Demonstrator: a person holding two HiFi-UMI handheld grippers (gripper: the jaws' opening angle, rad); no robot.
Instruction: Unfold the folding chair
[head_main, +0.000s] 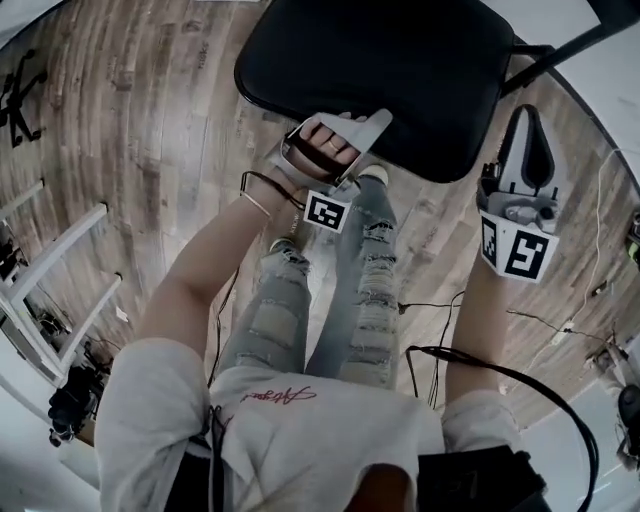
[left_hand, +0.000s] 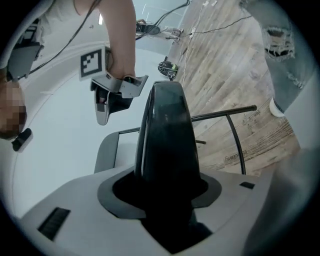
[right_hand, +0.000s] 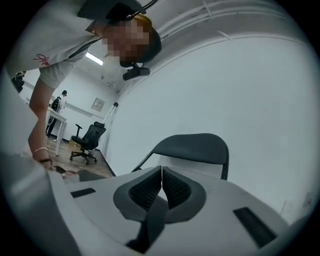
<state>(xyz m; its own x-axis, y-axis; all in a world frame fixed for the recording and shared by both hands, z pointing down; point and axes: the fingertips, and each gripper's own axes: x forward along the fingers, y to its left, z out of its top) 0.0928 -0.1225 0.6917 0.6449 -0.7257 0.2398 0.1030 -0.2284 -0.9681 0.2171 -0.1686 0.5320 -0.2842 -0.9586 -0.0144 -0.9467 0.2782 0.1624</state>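
Observation:
The black folding chair's seat (head_main: 370, 70) lies flat at the top of the head view, with a black frame tube (head_main: 560, 45) running off to the right. My left gripper (head_main: 372, 135) is shut on the seat's near edge. In the left gripper view the seat edge (left_hand: 165, 130) fills the gap between the jaws (left_hand: 167, 185), and a thin frame rod (left_hand: 235, 135) shows behind it. My right gripper (head_main: 527, 115) hangs just right of the seat, shut and empty. Its pads (right_hand: 161, 175) meet, and it faces the chair's backrest (right_hand: 192, 147).
The person's legs in ripped jeans (head_main: 330, 290) stand just before the chair on a wood floor. Cables (head_main: 450, 310) trail across the floor at the right. White table legs (head_main: 60, 270) stand at the left. An office chair (right_hand: 90, 137) sits farther off by a white wall.

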